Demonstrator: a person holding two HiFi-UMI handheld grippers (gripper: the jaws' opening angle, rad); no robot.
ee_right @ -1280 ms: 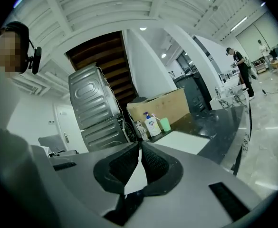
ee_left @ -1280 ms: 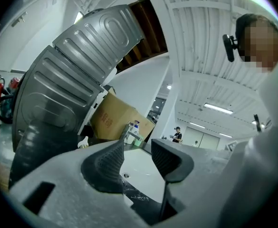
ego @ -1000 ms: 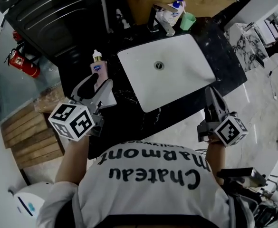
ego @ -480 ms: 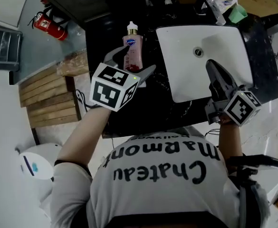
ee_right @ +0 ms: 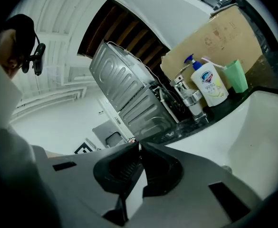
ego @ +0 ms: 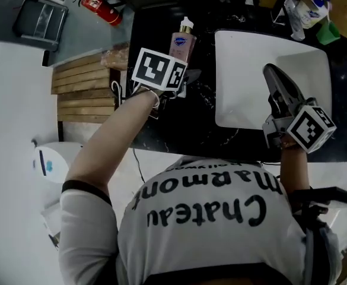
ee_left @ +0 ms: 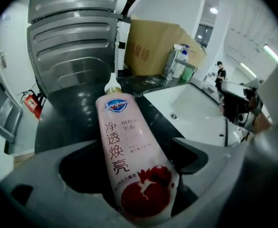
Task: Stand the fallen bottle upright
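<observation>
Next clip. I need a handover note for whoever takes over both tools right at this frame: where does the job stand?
Left tool: jaws opening, pink pomegranate-print plastic bottle between them, pads off it.
Right tool: shut, empty, over the white sink.
The bottle appears to stand upright on the black countertop, beside the sink.
Done: bottle stood up.
Left: draw the left tool away without tipping it.
</observation>
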